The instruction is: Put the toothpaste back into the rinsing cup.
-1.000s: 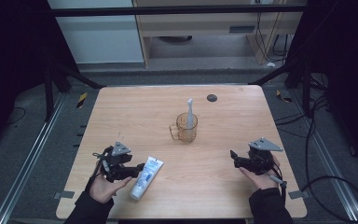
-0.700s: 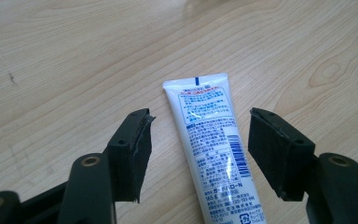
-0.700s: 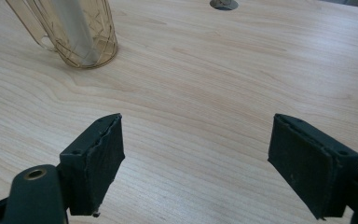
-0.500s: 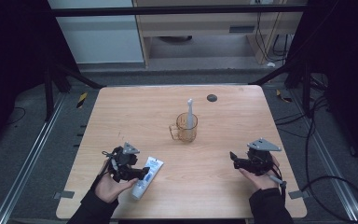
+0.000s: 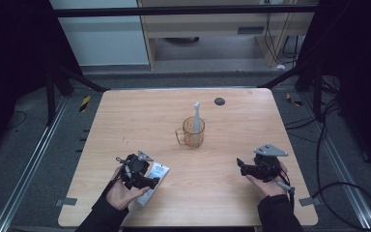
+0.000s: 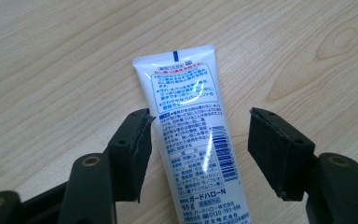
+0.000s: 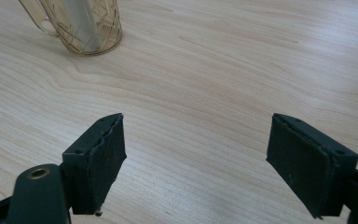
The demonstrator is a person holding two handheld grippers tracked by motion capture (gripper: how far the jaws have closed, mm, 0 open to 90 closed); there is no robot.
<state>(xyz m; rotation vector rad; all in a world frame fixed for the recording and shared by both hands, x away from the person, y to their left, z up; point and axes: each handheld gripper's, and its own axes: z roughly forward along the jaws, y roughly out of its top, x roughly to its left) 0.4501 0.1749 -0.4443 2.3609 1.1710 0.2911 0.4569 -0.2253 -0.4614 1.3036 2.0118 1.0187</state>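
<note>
left gripper [image 6: 198, 140] poised wide over the toothpaste tube [image 6: 193, 140]

the tube lies flat near the table's [image 5: 125, 116] front-left edge, between the open jaws but untouched; crimped end points away from the gripper, long axis along its line. likely light, soft, slick plastic: best pinched across mid-body. right gripper [image 7: 196, 158] hangs wide, empty.

We see a white toothpaste tube [image 6: 193, 135] lying flat on the table's near-left part, printed back up, crimped end pointing far.
</note>
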